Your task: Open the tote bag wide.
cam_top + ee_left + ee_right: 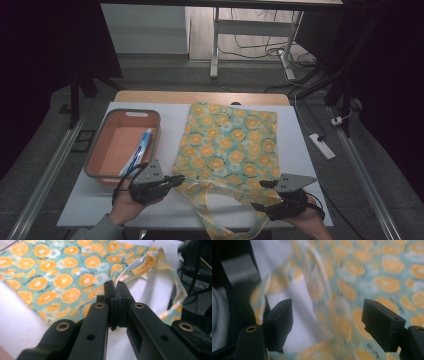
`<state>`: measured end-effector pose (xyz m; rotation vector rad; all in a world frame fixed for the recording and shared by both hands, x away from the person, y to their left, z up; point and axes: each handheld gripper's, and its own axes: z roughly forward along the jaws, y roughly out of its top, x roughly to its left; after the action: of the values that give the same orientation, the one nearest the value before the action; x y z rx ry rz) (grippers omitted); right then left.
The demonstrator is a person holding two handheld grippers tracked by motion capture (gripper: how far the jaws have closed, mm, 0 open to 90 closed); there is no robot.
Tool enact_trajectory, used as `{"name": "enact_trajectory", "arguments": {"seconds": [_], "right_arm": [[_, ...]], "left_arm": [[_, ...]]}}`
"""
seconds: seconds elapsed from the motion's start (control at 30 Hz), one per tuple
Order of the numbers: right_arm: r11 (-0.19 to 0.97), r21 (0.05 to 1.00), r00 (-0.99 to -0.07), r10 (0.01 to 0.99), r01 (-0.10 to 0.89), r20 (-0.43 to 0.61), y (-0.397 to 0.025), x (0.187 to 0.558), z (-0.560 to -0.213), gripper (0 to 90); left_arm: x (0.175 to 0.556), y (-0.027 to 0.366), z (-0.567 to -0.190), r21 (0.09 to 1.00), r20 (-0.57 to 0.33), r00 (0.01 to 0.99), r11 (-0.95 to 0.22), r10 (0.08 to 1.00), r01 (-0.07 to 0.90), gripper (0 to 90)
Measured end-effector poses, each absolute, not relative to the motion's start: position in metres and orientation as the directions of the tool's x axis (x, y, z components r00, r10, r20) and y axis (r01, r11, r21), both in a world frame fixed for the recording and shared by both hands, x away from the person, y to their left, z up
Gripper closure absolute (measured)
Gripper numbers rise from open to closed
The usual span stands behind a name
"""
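The orange-print bag (227, 142) lies flat on the worktop (310, 165), its mouth toward the person. The left tool (116, 293) pinches the bag's edge, while the right tool (328, 320) hangs spread over the handle (322, 280). That thin pinch looks likely to slip if the left pulls before the right closes.

Thin printed cloth on the tote bag (227, 145), orange slices on teal, soft and matt, with handles (140, 263) looking slightly sheeny and crinkled. Matt black plastic on the left gripper (115, 293) fingers, brass-looking rivets in the joints. Same matt black plastic on the right gripper (327, 320). Smooth plastic bin (95, 145), salmon inside, grey rim. Glossy plastic toothpaste tube (137, 152). Smooth white matt surface (300, 150), wood edge at the top of the frame.
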<state>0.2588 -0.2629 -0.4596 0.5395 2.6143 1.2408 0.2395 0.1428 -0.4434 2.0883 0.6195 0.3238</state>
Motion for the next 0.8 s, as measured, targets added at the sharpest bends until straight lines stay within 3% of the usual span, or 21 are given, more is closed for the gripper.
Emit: {"name": "enact_trajectory", "arguments": {"seconds": [0.13,0.17,0.27,0.3,0.37,0.6,0.73,0.8], "right_arm": [[0.645,0.714,-0.904,0.425,0.272,-0.040,-0.257,0.270,-0.479,27.4],[0.663,0.693,-0.899,0.435,0.283,-0.049,-0.255,0.275,-0.486,31.9],[0.727,0.607,-0.887,0.455,0.321,-0.076,-0.250,0.287,-0.497,75.8],[0.728,0.601,-0.890,0.453,0.330,-0.060,-0.249,0.288,-0.496,86.2],[0.706,0.635,-0.897,0.439,0.315,-0.043,-0.248,0.282,-0.486,89.7],[0.547,0.816,-0.936,0.352,0.184,-0.025,-0.240,0.248,-0.425,89.8],[0.480,0.861,-0.906,0.420,0.170,-0.055,-0.241,0.255,-0.408,89.8],[0.470,0.857,-0.882,0.469,0.212,-0.039,-0.244,0.271,-0.411,89.8]], "left_arm": [[0.243,0.144,-0.439,0.841,-0.009,0.835,-0.447,0.550,0.303,88.4],[0.245,0.145,-0.437,0.847,-0.013,0.834,-0.437,0.552,0.303,88.4],[0.247,0.145,-0.434,0.850,-0.008,0.831,-0.434,0.557,0.299,88.4],[0.247,0.146,-0.433,0.852,-0.008,0.829,-0.430,0.559,0.298,88.4],[0.249,0.149,-0.428,0.861,-0.008,0.821,-0.413,0.571,0.296,88.4],[0.251,0.152,-0.406,0.888,0.026,0.804,-0.384,0.594,0.255,88.3],[0.267,0.147,-0.400,0.884,0.050,0.773,-0.388,0.632,0.260,88.3],[0.274,0.144,-0.400,0.878,0.049,0.764,-0.392,0.643,0.275,88.3]]}}
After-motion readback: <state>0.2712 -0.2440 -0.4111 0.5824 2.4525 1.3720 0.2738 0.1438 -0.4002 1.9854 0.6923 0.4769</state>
